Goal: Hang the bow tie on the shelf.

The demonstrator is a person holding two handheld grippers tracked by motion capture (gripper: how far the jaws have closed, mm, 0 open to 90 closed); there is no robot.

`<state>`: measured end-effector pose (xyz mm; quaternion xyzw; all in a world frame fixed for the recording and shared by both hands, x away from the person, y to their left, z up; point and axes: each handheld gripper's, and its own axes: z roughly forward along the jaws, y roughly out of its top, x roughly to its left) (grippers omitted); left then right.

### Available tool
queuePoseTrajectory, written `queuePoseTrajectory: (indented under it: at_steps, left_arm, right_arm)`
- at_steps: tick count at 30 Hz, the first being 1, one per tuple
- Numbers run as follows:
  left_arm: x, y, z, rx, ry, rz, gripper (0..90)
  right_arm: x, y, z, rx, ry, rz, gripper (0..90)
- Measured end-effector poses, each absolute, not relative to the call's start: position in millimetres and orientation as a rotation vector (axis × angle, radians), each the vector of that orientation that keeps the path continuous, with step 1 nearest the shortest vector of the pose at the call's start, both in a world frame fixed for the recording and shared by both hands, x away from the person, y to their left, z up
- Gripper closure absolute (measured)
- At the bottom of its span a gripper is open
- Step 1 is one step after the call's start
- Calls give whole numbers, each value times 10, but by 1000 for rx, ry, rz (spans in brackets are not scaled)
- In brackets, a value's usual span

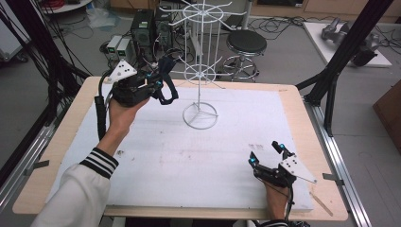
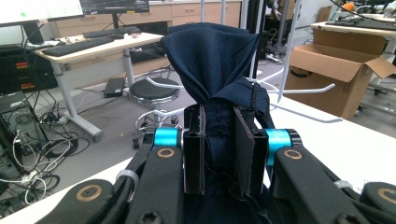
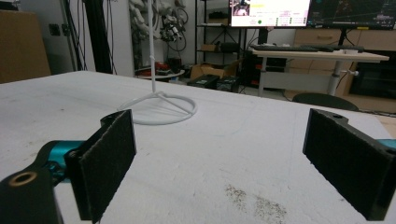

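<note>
1. The left hand (image 1: 120, 113) is raised over the far-left part of the table, its forearm in a white sleeve (image 1: 78, 198) with a striped cuff.
2. The left gripper (image 1: 158, 85) points right, its grey plate on top — the jaws are closed on a dark cloth (image 2: 212, 60), which bunches up between the pads (image 2: 243, 149) in the left gripper view.
3. The right hand (image 1: 276, 196) rests low at the near-right corner.
4. The right gripper (image 1: 267, 153) points away from the person — its jaws stand wide apart, nothing between the pads (image 3: 109, 165).
</note>
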<state>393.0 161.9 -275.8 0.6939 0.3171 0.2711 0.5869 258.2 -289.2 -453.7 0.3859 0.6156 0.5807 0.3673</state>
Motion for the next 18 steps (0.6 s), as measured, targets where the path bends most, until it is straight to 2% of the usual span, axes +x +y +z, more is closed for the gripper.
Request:
queuePoseTrajectory:
  at_steps: [18]
  left_arm:
    - [4109,1445,-2825,1634,760,607,749]
  right_arm:
    - [2582,-2892,-4537,1000,1577,1500,86]
